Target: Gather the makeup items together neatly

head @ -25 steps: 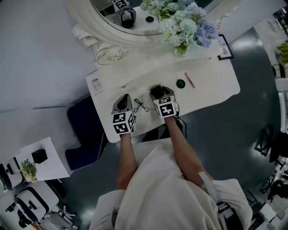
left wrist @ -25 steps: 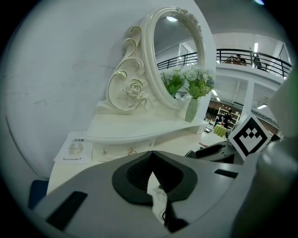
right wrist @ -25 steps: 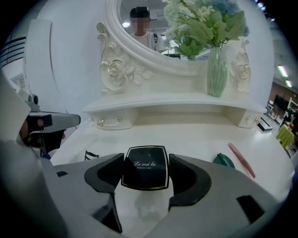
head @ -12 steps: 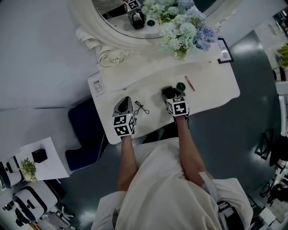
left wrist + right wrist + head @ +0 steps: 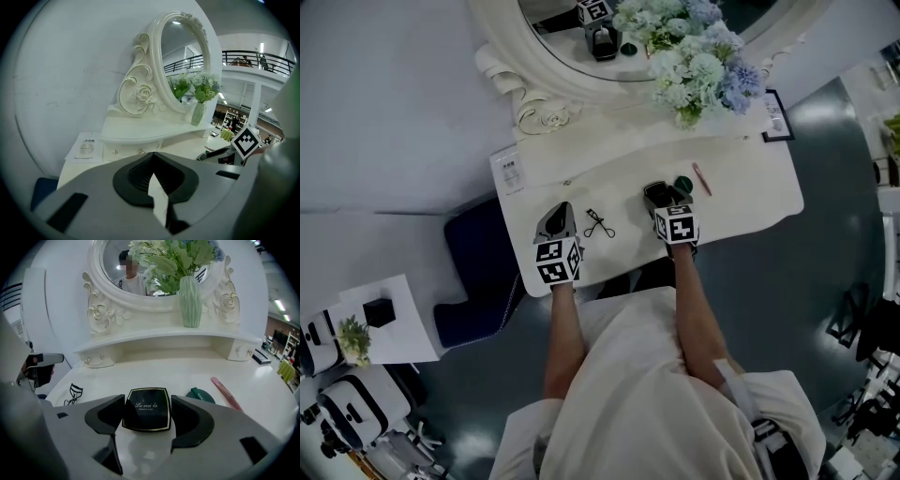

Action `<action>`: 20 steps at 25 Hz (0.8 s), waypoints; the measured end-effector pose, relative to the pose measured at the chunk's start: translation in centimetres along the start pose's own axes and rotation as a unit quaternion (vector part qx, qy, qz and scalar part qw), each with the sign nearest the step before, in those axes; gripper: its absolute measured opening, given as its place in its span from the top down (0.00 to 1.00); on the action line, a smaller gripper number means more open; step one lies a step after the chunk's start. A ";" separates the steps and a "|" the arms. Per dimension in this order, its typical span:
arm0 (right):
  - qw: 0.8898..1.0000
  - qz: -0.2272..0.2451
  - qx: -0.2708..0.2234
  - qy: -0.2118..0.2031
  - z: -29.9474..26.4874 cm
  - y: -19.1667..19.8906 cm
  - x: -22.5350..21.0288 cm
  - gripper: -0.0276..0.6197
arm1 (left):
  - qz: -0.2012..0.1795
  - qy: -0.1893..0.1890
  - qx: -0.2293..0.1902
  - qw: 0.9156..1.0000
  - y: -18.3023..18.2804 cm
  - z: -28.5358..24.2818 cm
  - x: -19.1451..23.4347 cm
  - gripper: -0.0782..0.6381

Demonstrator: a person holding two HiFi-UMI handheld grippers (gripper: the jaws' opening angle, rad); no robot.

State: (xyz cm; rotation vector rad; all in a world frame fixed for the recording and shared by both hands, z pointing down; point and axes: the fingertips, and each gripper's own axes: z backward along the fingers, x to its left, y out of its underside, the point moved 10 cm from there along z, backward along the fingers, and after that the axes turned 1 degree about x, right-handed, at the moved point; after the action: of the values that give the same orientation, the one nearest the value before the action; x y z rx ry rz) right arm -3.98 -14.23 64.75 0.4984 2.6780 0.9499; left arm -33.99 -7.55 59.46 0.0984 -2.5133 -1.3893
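Observation:
A black square powder compact (image 5: pixel 146 409) sits between the jaws of my right gripper (image 5: pixel 146 417), which is shut on it just above the white dressing table (image 5: pixel 750 202). Just right of it lie a round green item (image 5: pixel 200 395) and a pink pencil (image 5: pixel 226 393). A black eyelash curler (image 5: pixel 598 223) lies on the table between the two grippers. My left gripper (image 5: pixel 559 214) stays near the table's front left, jaws shut and holding nothing. In the head view the compact (image 5: pixel 659 195) is next to the green item (image 5: pixel 682 183).
An ornate white mirror (image 5: pixel 581 56) and a vase of pale flowers (image 5: pixel 698 66) stand on the raised back shelf. A paper leaflet (image 5: pixel 511 172) lies at the table's left end, a small framed card (image 5: pixel 772 114) at the back right. A dark blue stool (image 5: pixel 473 272) stands left of the table.
My right gripper has carried the compact to the right, up to the green item and pink pencil. The left gripper has stayed put.

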 end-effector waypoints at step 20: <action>0.988 0.095 -0.028 -0.122 -0.5 -1.6 11.1 0.48 | 0.009 0.005 0.004 1.000 0.9 -0.3 -0.6 0.87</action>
State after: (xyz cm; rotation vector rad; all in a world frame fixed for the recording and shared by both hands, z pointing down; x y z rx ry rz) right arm -14.60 -11.24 62.71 0.8134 2.4106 0.9425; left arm -33.28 -7.23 60.21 0.0835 -2.5061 -1.3676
